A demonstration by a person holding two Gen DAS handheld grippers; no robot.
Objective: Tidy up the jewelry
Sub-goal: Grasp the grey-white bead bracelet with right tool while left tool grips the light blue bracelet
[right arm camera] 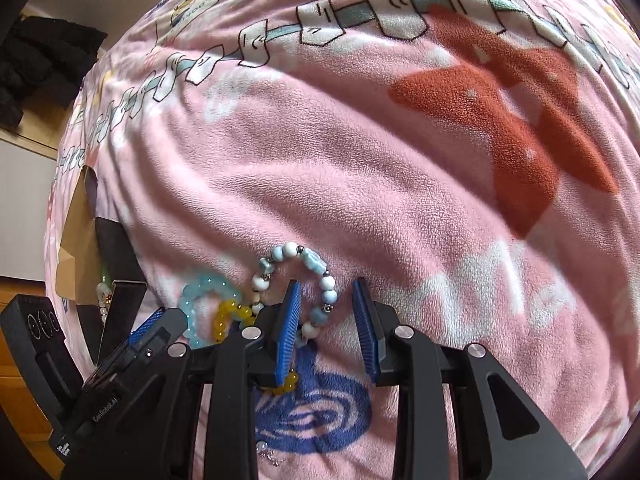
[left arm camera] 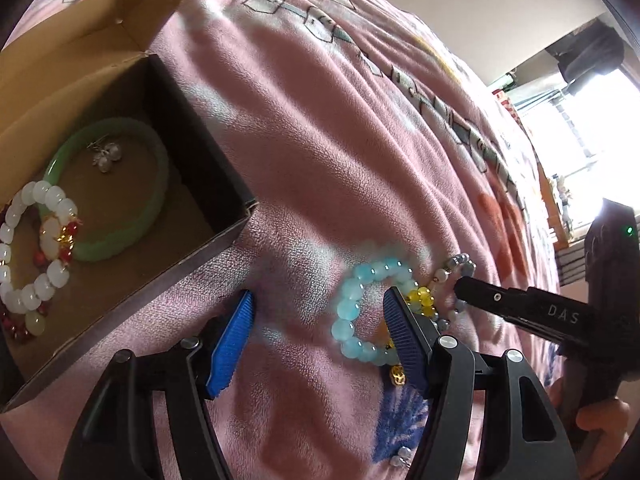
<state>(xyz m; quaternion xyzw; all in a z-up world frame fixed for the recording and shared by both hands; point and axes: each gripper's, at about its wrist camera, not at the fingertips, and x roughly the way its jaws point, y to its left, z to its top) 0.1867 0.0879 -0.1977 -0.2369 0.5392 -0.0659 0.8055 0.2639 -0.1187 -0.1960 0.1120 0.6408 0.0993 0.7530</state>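
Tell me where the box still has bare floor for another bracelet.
Free: the floor inside the green bangle beyond the earrings, and the near-right corner of the box beside the bangle. Crowded: the left side, where the white bracelet and red beads overlap.

A bed is being covered by a pink blanket (right arm camera: 360, 184) printed with a red shape, a blue swirl and a chain-like line. 1 open cardboard box (left arm camera: 224, 184) is being carried on it at the left. 2 bracelets are being borne directly on the fleece, just beside each other: an aqua bracelet (left arm camera: 352, 304) with yellow beads, and a blue-white bracelet (right arm camera: 296, 256). Small beads (left arm camera: 402, 455) are lying near the swirl.
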